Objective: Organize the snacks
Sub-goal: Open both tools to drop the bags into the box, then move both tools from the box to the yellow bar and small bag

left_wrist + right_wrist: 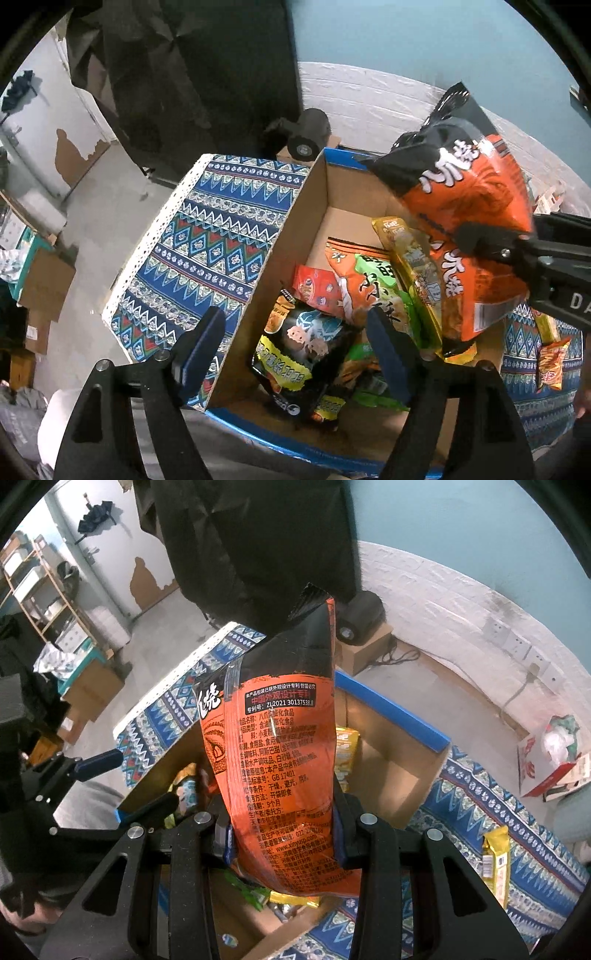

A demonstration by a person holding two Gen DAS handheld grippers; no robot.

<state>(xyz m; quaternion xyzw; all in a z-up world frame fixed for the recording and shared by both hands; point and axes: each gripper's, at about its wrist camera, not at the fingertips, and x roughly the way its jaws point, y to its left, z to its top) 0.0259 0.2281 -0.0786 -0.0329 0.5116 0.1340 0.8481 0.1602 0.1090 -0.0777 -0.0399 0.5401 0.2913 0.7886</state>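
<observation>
My right gripper [282, 843] is shut on an orange and black snack bag [280, 746] and holds it upright over the cardboard box [402, 775]. In the left wrist view the same orange bag [469, 236] hangs over the box's right side, held by the right gripper [491, 247]. My left gripper [295, 350] is open and empty, astride the box's left wall [258, 295]. Inside the box lie a black snack bag [303, 350], an orange-green bag [365, 288], a small red bag [317, 288] and a yellow bag [410, 266].
The box has a blue rim [391, 709] and stands on a blue patterned cloth [207, 240]. A yellow bar [496, 864] and a small orange packet [550, 365] lie on the cloth right of the box. A black speaker [308, 136] sits behind it.
</observation>
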